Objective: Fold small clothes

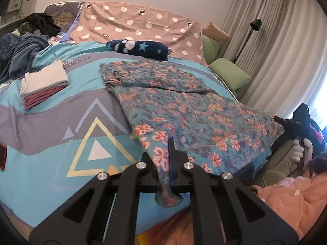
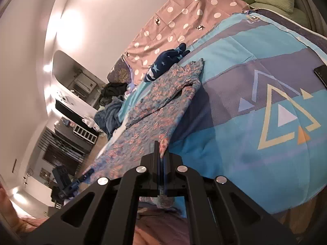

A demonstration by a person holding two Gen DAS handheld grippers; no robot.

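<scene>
Left wrist view: the floral garment (image 1: 173,106) lies on the bed (image 1: 51,126), its long axis running from the upper middle of the frame down toward the lower right, the narrower end pointing at the navy star-print roll (image 1: 139,49). Its near edge is raised off the cover between two grips. The left hand-held gripper (image 1: 171,143) has its jaws together, clamped on one near corner, and a bunch of cloth hangs below the fingers. At the right edge the right hand-held gripper (image 1: 280,120) pinches the other corner, held by a hand (image 1: 300,149); its tip is small and dark there, so the bite itself is hard to make out. A folded stack (image 1: 43,85) sits at the left.

In the right wrist view, the right hand-held gripper is closed on the cloth's corner, and the garment stretches away to the upper middle. The left hand-held gripper at lower left is dim and partly cut off.
</scene>
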